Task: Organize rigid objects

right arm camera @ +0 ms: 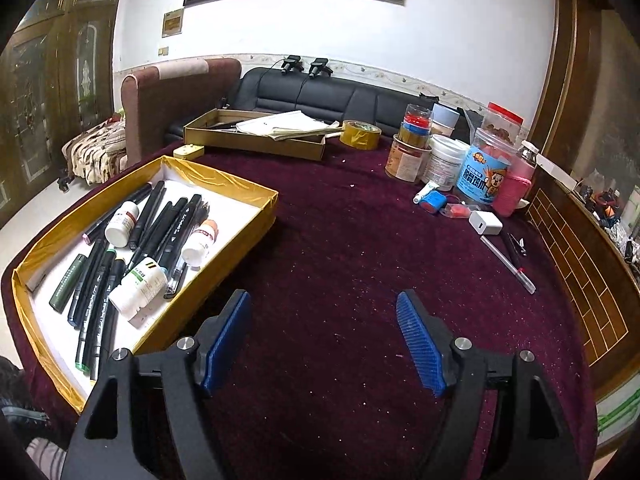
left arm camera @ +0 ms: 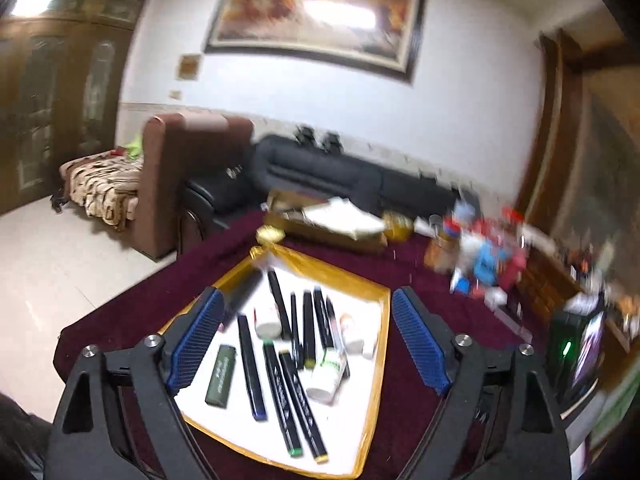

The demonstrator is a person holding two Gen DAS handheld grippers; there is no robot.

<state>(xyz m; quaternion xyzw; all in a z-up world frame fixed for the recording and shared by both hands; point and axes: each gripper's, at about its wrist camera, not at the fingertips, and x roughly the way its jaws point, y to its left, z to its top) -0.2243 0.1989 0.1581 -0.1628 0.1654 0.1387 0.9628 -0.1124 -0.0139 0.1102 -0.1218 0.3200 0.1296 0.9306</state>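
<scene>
Table: the maroon-covered table [right arm camera: 340, 240] carries everything; I call it the table, as it is no desk.
Gold box: the gold-rimmed box [right arm camera: 256, 188] sits at the table's left edge, already holding black markers [right arm camera: 180, 224], three white bottles [right arm camera: 138, 286] and a green lighter [right arm camera: 66, 282].
Progress: judged well along; most small items appear gathered in it.
Left to do: a white pen [right arm camera: 508, 258], a dark pen [right arm camera: 514, 246] and a white charger [right arm camera: 485, 222] lie loose near the right edge.
Clutter: jars and tubs [right arm camera: 486, 172] crowd the far right corner, just beyond the loose items; a cardboard tray [right arm camera: 256, 142] and a tape roll [right arm camera: 359, 134] stand at the far edge.
Left gripper [left arm camera: 306, 344]: jaws spread wide, empty, over the box.
Right gripper [right arm camera: 324, 340]: jaws spread wide, empty, over bare cloth.
</scene>
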